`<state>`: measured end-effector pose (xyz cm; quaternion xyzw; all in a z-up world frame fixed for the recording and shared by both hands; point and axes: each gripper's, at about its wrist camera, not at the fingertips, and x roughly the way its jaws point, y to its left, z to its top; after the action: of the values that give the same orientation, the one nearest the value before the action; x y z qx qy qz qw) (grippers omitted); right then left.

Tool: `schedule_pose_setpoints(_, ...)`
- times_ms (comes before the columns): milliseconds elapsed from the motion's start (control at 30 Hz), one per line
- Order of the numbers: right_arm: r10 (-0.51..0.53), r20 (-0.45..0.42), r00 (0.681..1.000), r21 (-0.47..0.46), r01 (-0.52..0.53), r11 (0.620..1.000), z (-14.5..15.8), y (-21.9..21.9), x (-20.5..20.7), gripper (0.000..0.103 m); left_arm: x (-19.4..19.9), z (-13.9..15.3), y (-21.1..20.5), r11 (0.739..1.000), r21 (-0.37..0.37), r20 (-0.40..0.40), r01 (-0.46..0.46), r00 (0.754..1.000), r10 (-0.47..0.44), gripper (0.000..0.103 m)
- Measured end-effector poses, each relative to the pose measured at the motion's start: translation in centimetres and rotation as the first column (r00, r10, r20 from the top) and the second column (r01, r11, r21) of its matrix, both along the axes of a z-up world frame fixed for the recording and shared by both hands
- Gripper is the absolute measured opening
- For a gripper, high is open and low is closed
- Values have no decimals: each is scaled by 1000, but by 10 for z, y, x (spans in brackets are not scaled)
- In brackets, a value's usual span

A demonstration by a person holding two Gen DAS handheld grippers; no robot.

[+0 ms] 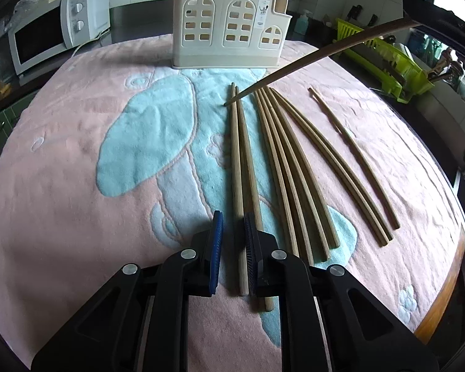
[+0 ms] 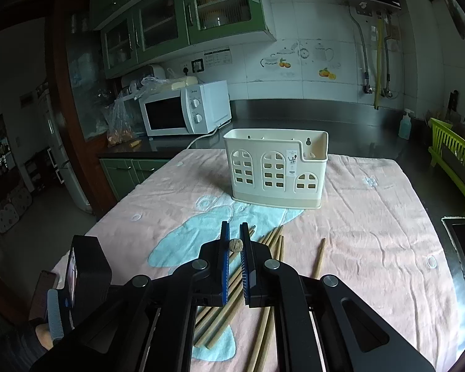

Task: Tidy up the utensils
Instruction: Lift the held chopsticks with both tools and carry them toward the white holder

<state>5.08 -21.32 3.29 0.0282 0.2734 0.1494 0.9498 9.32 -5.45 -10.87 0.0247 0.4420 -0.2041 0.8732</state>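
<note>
Left gripper (image 1: 234,248) sits low over the pink towel (image 1: 77,217), angled steeply down, its jaws slightly parted and straddling the near end of one chopstick in the leftmost pair (image 1: 243,167); I see a gap on both sides, so I judge the blue pads (image 1: 217,241) are not pressing on it. Right gripper (image 2: 235,248) is clamped on the thick end of a single chopstick (image 1: 319,54), which slants down across the left wrist view until its tip reaches the far ends of that pair (contact with them I cannot confirm). Beside the pair lie the remaining loose chopsticks (image 1: 294,167), fanned out on the towel. Beyond them stands the cream utensil holder (image 2: 276,170), upright, with nothing visibly poking above its rim. I judge the task barely begun: every chopstick remains outside the holder.
</note>
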Motion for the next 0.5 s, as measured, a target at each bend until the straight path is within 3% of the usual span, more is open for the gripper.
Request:
schedule_pose_setpoints(333, 1, 2, 1000, 1, -1, 1000, 4, 0, -1, 6, -2, -1, -15, 996, 82, 51, -35, 998, 31, 14)
schedule_pose_setpoints(400, 2, 4, 1000, 1, -2, 1000, 5, 0, -1, 6, 0, 0, -14, 996, 78, 52, -54, 997, 50, 7)
schedule_pose_setpoints(500, 1, 16, 1000, -6, -1, 1000, 8, 0, -1, 6, 6, 3, -6, 999, 1, 16, -47, 999, 47, 5)
